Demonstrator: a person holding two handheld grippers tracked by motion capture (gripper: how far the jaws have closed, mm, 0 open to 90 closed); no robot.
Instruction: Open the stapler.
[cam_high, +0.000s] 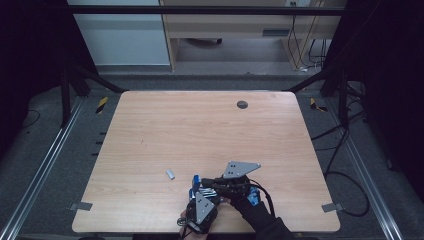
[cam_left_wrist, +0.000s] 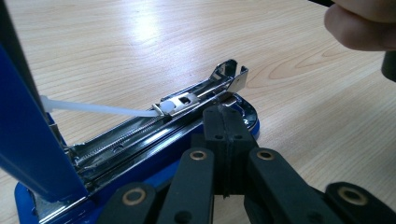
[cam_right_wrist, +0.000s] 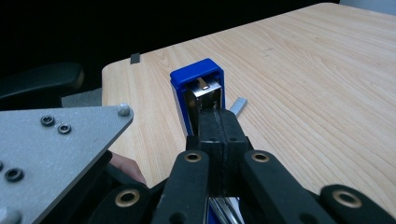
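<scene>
A blue stapler (cam_high: 195, 180) lies swung open near the table's front edge. In the left gripper view its chrome staple channel (cam_left_wrist: 154, 126) faces up, a white pusher rod (cam_left_wrist: 93, 108) runs along it, and the blue lid (cam_left_wrist: 28, 140) stands up at the left. My left gripper (cam_left_wrist: 223, 111) is shut, its tips resting against the channel's front end. In the right gripper view my right gripper (cam_right_wrist: 212, 113) is shut, with its tips at the metal inside the raised blue lid (cam_right_wrist: 196, 77). A short grey staple strip (cam_high: 170, 174) lies on the table just left of the stapler.
Both grippers crowd the front edge of the wooden table (cam_high: 210, 125), hands coming in from below. A round dark grommet (cam_high: 242, 104) sits far back. The left gripper's grey plate (cam_right_wrist: 51, 154) shows in the right gripper view. Dark frame rails flank the table.
</scene>
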